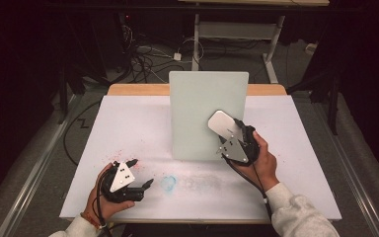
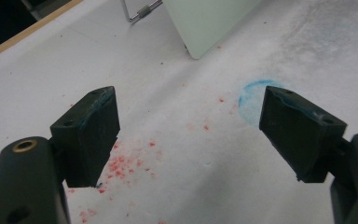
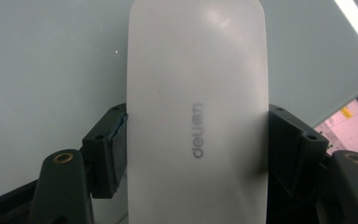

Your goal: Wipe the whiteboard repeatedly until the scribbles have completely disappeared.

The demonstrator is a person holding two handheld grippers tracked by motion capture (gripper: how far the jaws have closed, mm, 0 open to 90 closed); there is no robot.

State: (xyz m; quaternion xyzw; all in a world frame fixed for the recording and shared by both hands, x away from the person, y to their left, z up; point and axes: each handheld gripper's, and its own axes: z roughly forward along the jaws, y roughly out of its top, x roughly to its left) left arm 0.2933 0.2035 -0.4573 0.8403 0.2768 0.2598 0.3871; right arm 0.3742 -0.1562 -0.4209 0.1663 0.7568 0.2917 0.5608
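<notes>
White eraser [image 3: 196,112], flat slab with rounded end, grey "deli" print on its face, clamped across its width between the right gripper [image 3: 196,144] jaws. Jaws closed onto both long edges; left pad has a bluish lining pressed against the eraser side.

High view: eraser [image 1: 222,123] sticks out of the right gripper [image 1: 229,140] toward 10 o'clock, raised off the table, in front of the lower right part of the whiteboard [image 1: 202,111]. Can't tell whether the eraser face touches the board. The board stands upright, tilted back, at the table's far centre; its wire stand [image 2: 140,11] shows in the left gripper view at 12 o'clock. Right hand [image 1: 261,160] holds the gripper from 4 o'clock, grey sleeve [image 1: 301,215] behind it.

Left gripper [image 1: 140,174] near the table's 7 o'clock corner, jaws wide apart, holding nothing, pointing toward 2 o'clock. In its own view the left gripper [image 2: 189,130] hovers over the white table cover [image 2: 177,79]: red specks [image 2: 121,165] by the left jaw, blue ring smudge [image 2: 254,100] just beside the right jaw tip. Blue residue on the pads [image 2: 98,116].

Grippers well apart.
</notes>
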